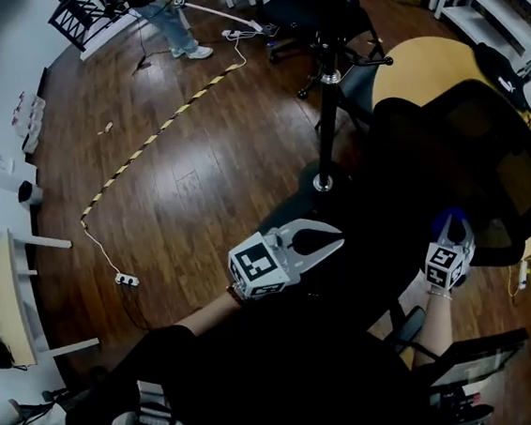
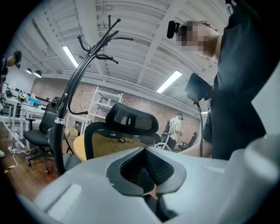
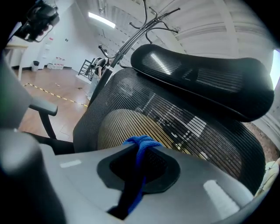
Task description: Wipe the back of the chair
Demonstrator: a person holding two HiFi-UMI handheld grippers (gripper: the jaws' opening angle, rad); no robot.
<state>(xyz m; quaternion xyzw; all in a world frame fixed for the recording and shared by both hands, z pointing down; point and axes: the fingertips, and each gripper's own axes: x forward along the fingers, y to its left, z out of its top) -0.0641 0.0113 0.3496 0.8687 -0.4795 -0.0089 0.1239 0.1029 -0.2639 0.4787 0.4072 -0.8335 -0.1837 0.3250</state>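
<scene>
Clamping a blue cloth (image 3: 141, 144) tight, the right hand-held gripper (image 3: 139, 169) has its jaws closed on the rag. A bunched knot of it pokes out past the tips. That grip makes sense: the loose front end is the part that has to meet the chair, so it leads the way. The gripper points square at the chair back (image 3: 188, 131), up close, though I can't tell whether the cloth is touching the mesh or just short of it.

Over on the other side, the left hand-held gripper (image 1: 318, 241) sits apart from the chair, off to its left in the head view. Its jaws are drawn together with nothing between them. My read is that it's parked clear so the right one has the whole back to sweep, and it could steady the frame if the chair swivels.

Now the chair itself. It stands on the dark wooden floor (image 1: 195, 167) right in front of the person, at the right of the head view, with the pole of a coat stand (image 1: 329, 115) just beyond it. The back is black mesh, fine horizontal ribbing stretched in a black frame. It's see-through enough that a yellow shape glows behind it. A curved black mesh headrest (image 3: 197, 76) rides above the back, and an armrest (image 3: 41, 107) juts out at the side. Mesh like that should give under pressure, so light, even strokes look like the call.
</scene>
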